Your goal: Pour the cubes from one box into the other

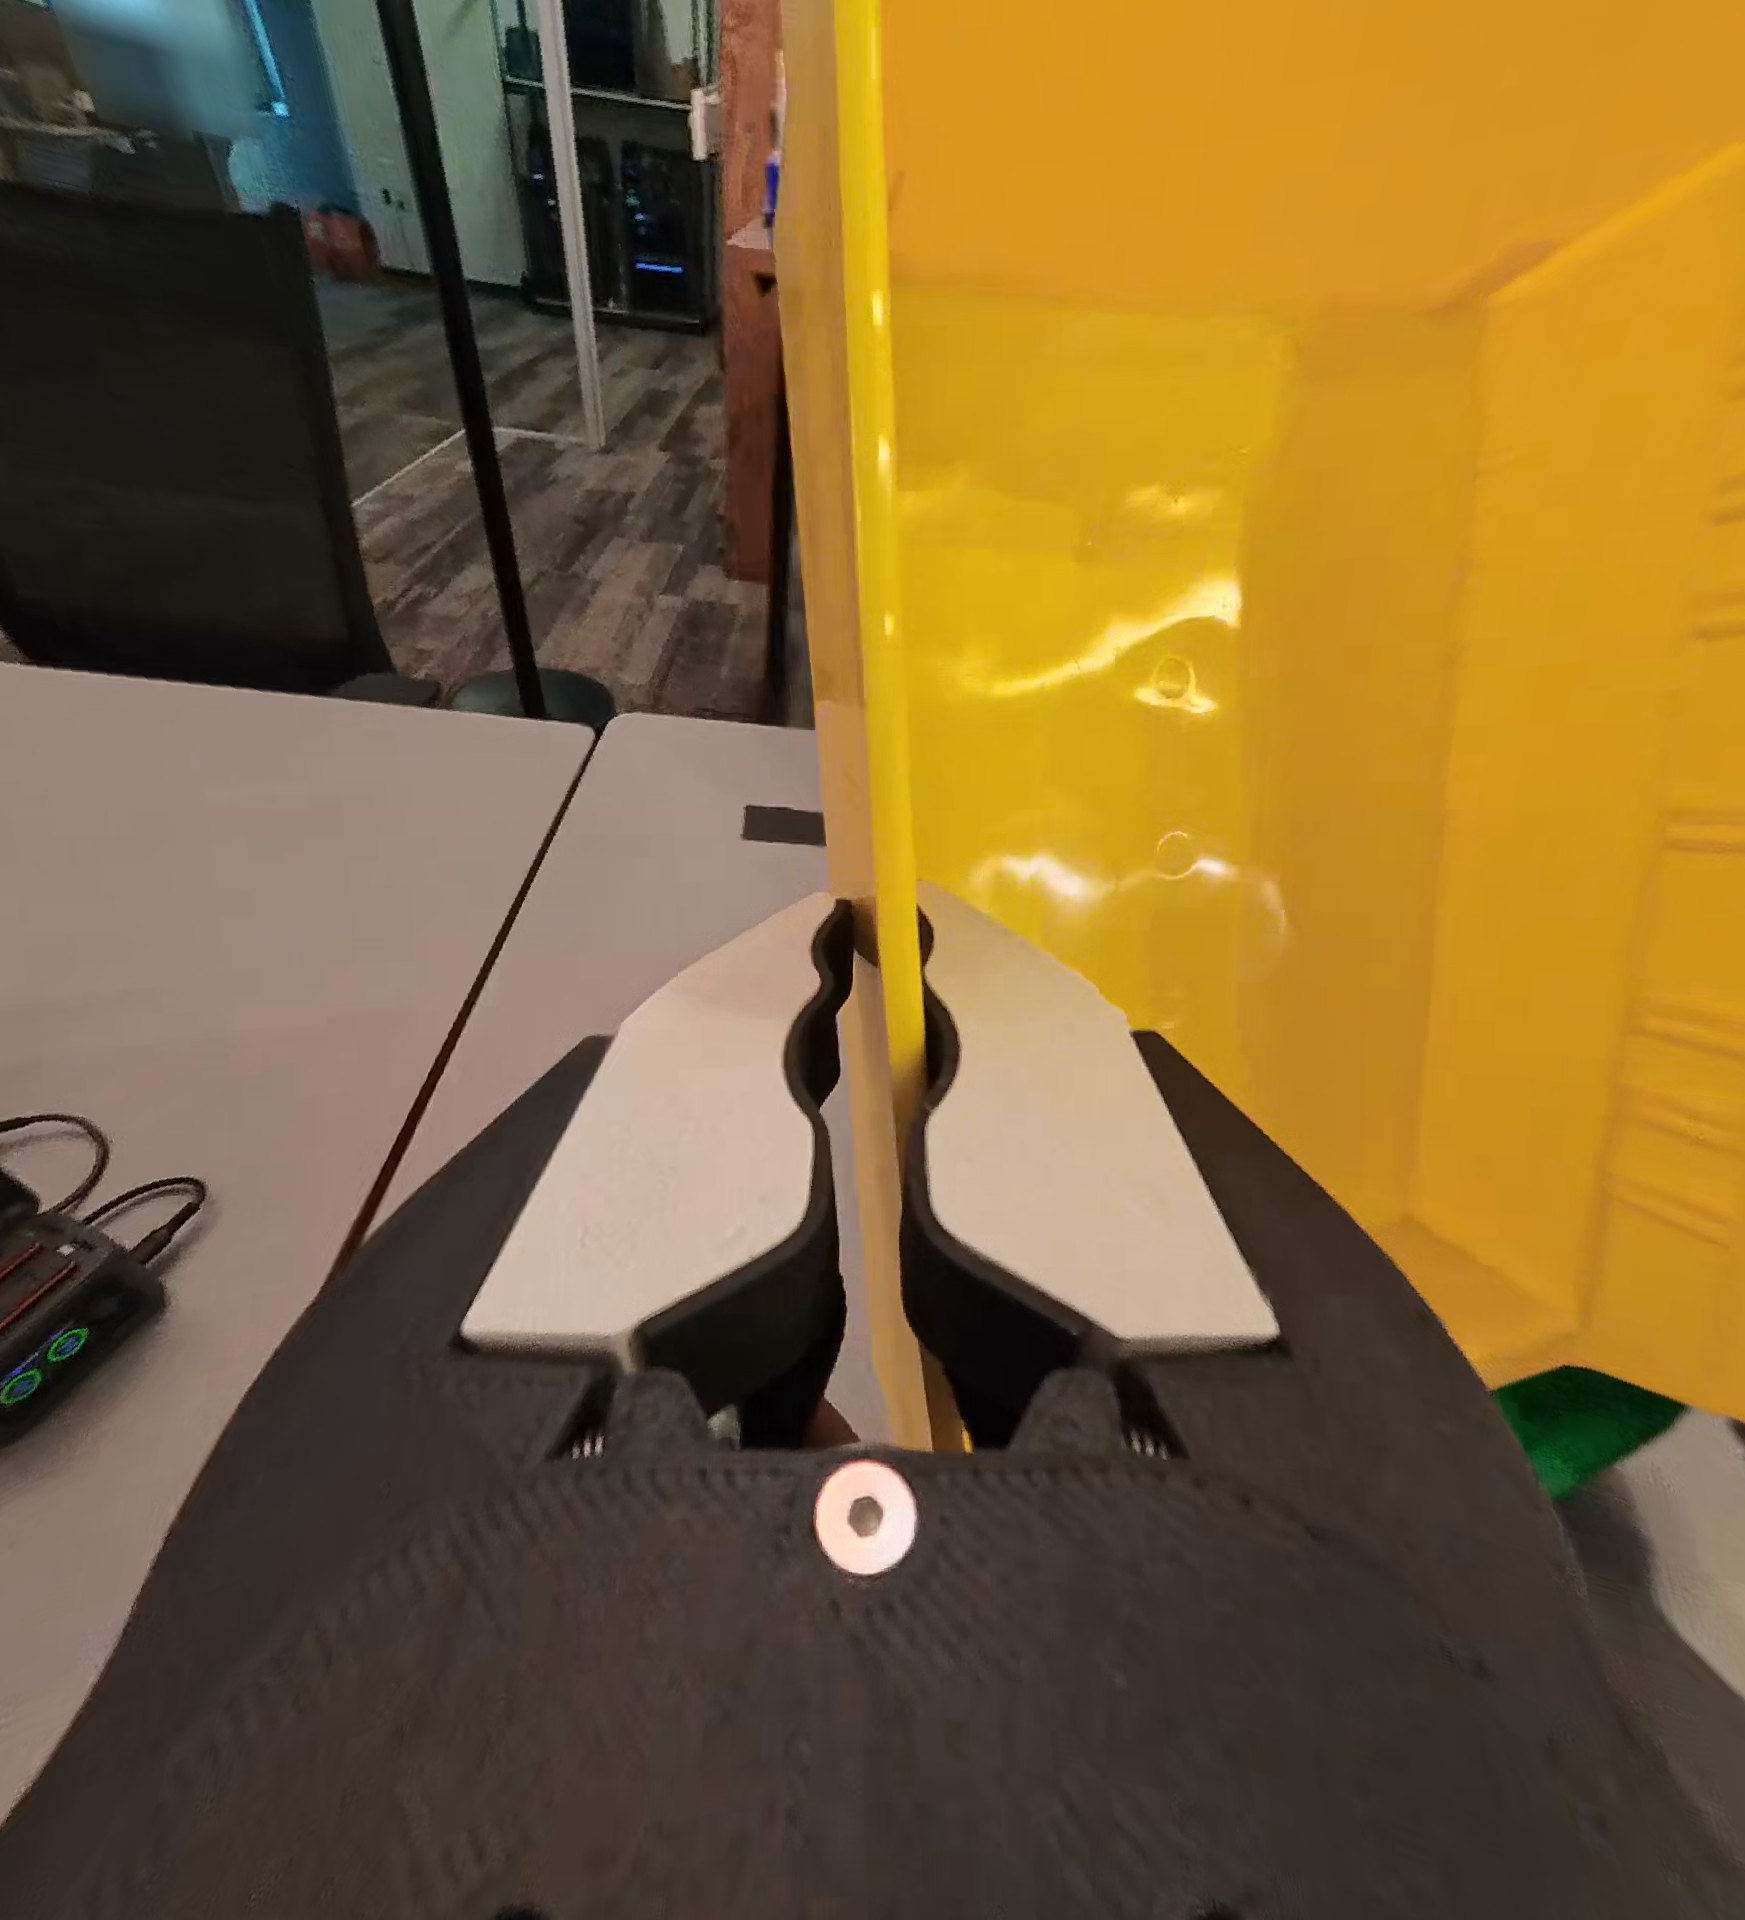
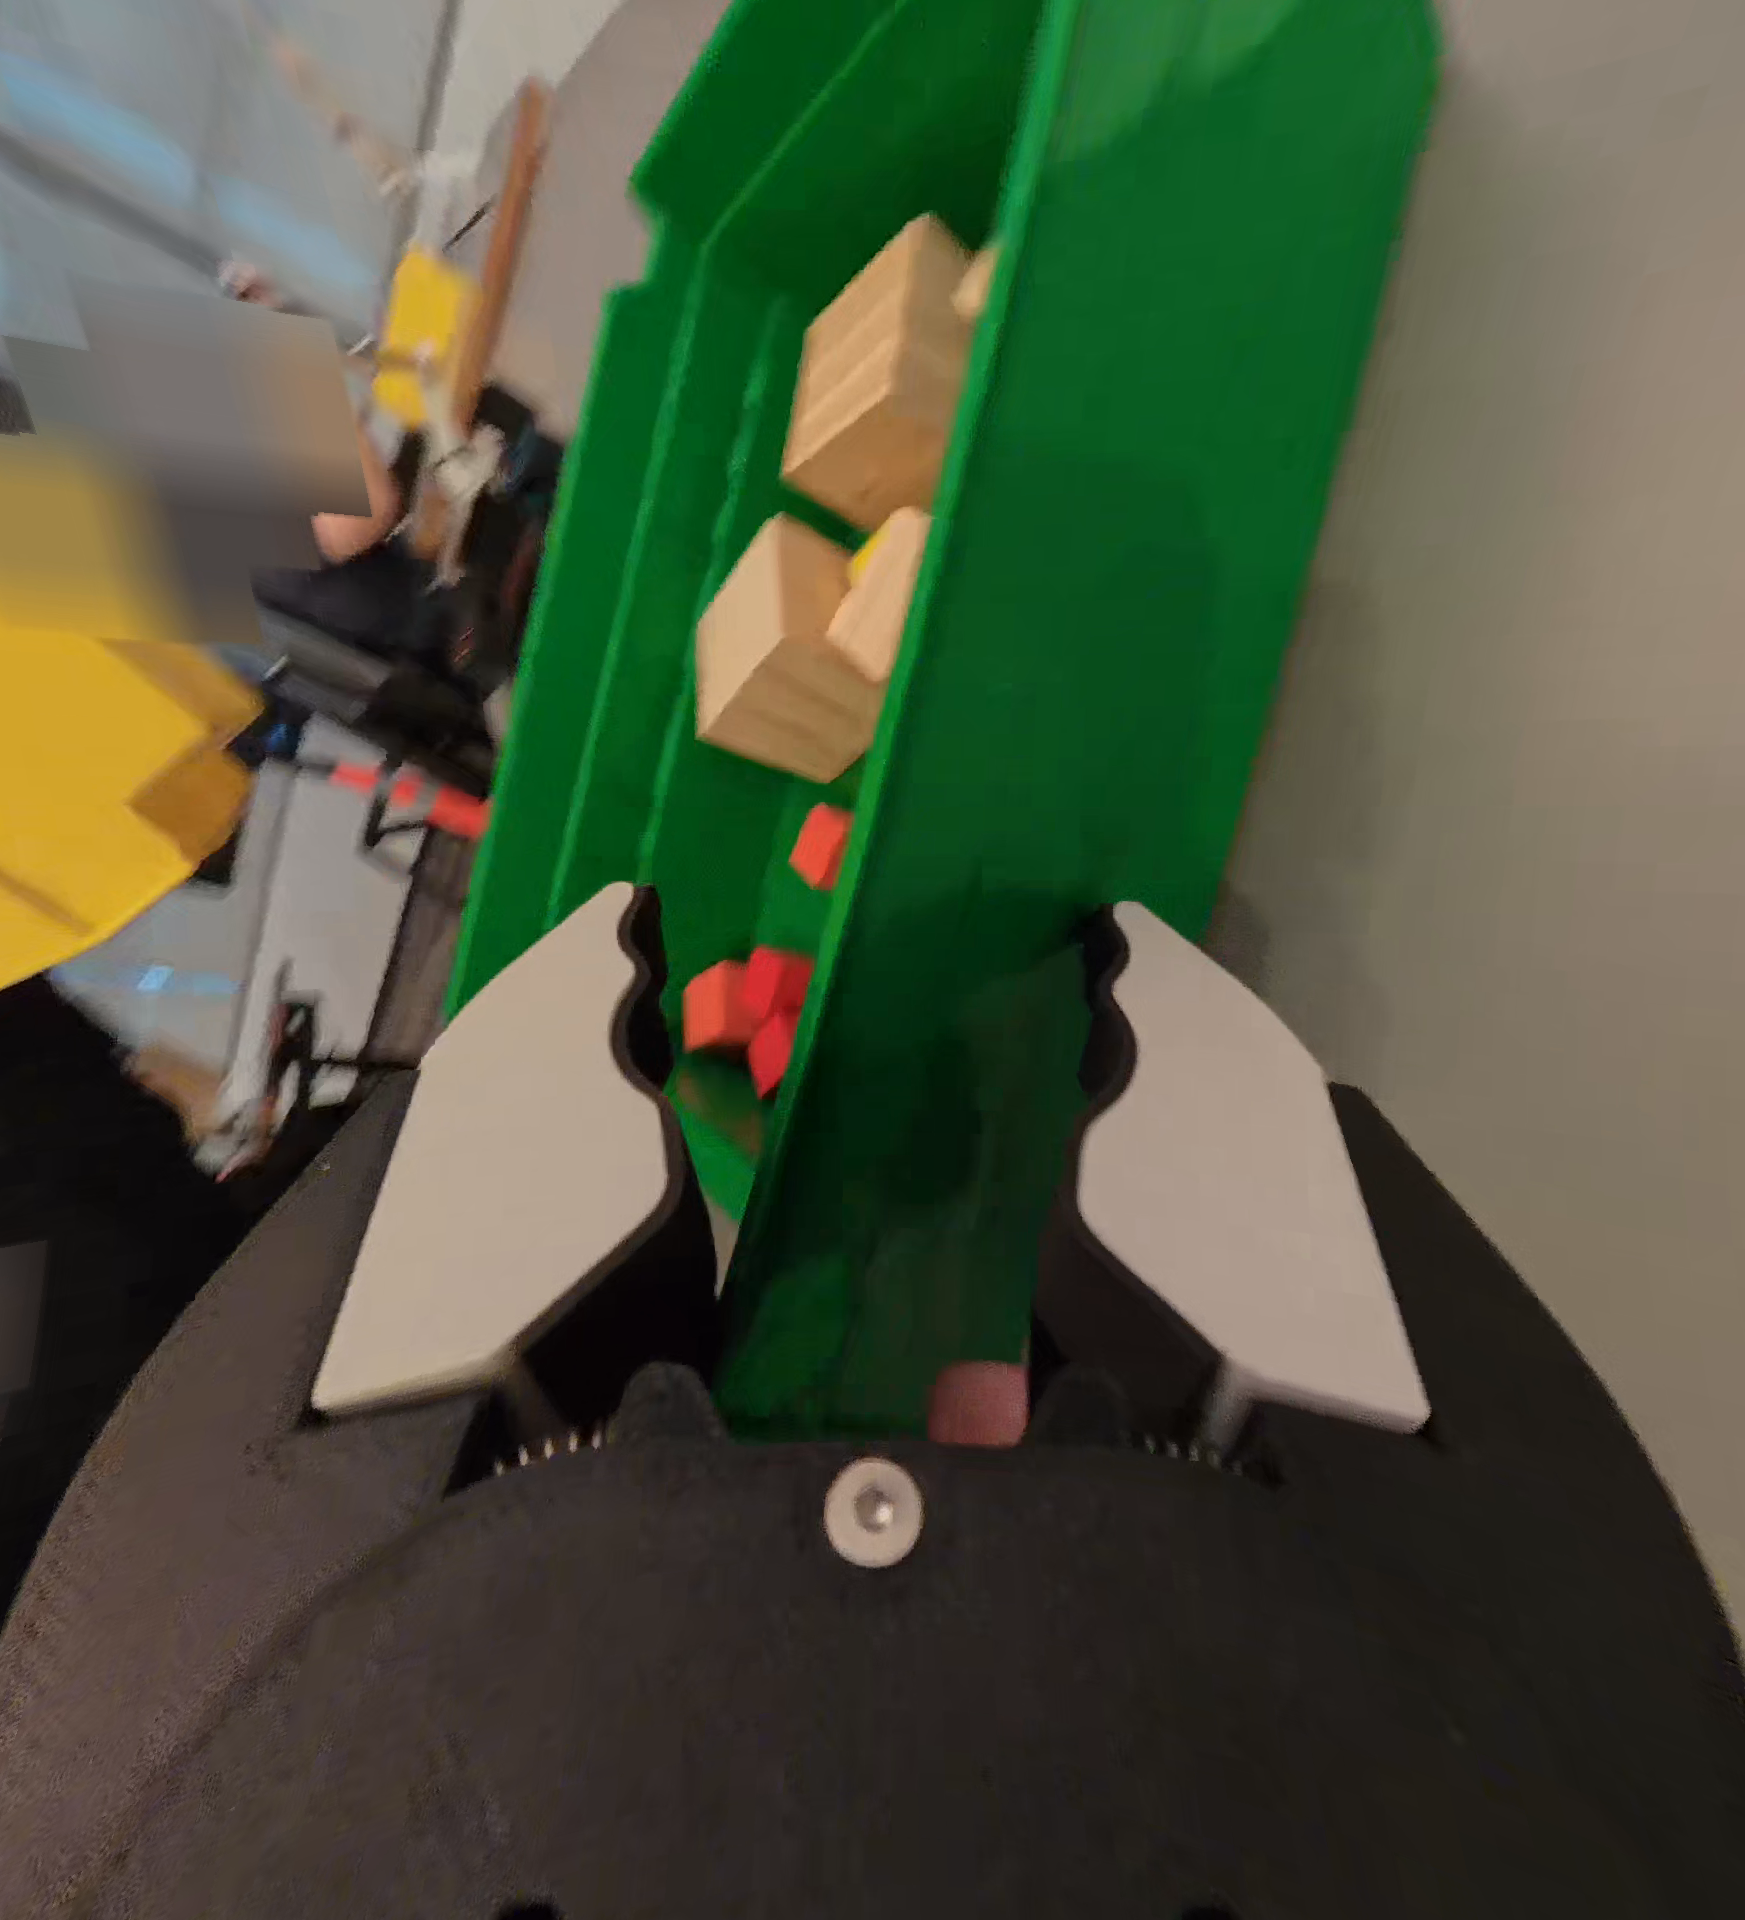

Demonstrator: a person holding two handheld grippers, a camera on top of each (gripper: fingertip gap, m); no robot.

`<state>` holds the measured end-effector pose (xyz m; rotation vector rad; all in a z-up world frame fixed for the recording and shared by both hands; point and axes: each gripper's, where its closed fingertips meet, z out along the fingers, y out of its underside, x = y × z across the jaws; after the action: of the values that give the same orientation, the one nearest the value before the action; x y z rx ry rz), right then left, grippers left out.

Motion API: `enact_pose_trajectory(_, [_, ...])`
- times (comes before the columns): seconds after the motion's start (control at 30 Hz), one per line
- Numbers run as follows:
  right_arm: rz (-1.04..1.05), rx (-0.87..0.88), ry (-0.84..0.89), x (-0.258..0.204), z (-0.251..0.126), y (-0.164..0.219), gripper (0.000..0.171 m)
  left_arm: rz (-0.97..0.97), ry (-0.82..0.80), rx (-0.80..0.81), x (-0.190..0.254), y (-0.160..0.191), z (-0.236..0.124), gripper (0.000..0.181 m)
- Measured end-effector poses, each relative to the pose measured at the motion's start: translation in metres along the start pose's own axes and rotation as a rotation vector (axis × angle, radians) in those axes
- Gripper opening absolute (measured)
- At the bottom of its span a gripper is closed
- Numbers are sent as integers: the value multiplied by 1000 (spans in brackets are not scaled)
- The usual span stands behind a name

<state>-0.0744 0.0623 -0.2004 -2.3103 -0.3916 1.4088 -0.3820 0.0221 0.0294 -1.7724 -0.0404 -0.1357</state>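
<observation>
Left gripper clamped tight on one wall of yellow box, thin edge running up centre of the left wrist frame between nearly closed fingers. Box interior filling right half of frame, bare of cubes where visible. Grey table at left, small black device with cables at lower left edge.

Right gripper spread fairly wide, straddling side wall of green box; firm contact unclear. Green box tilted, stretching from centre to top of the right wrist frame. Inside: wooden cubes in upper middle, red cubes lower, near left fingertip. Yellow box blurred at left edge.
</observation>
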Motion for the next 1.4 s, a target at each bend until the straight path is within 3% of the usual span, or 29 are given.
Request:
enact_pose_trajectory(0.03, [-27,-22,-33,-8,0,2,70,1,20,3,7,-4,-3,6])
enact_pose_trajectory(0.13, [-100,-17,-69,-20,-20,-2,67,17,85,3,39,-9,-3,6])
enact_pose_trajectory(0.2, [-133,29,-60,-20,-53,-13,66,25,152,-16,71,-4,6,6])
enact_pose_trajectory(0.33, [-194,163,13,-4,-156,-43,61,52,334,-61,157,19,35,7])
enact_pose_trajectory(0.5, [-174,245,111,17,-292,-43,55,73,528,-173,283,58,70,8])
enact_pose_trajectory(0.7, [-178,363,305,34,-392,-42,53,-64,691,-356,411,130,109,8])
enact_pose_trajectory(0.8, [-149,368,298,40,-403,-38,54,-146,694,-473,445,176,122,10])
enact_pose_trajectory(1.0, [-79,282,333,87,-381,-26,56,-174,636,-582,464,234,143,16])
enact_pose_trajectory(1.1, [-46,236,332,118,-363,-15,54,-238,631,-630,468,242,141,23])
enact_pose_trajectory(1.2, [6,242,247,127,-348,-12,54,-305,654,-660,471,246,143,31])
enact_pose_trajectory(1.4, [27,204,273,144,-335,-3,55,-474,699,-676,471,257,146,54])
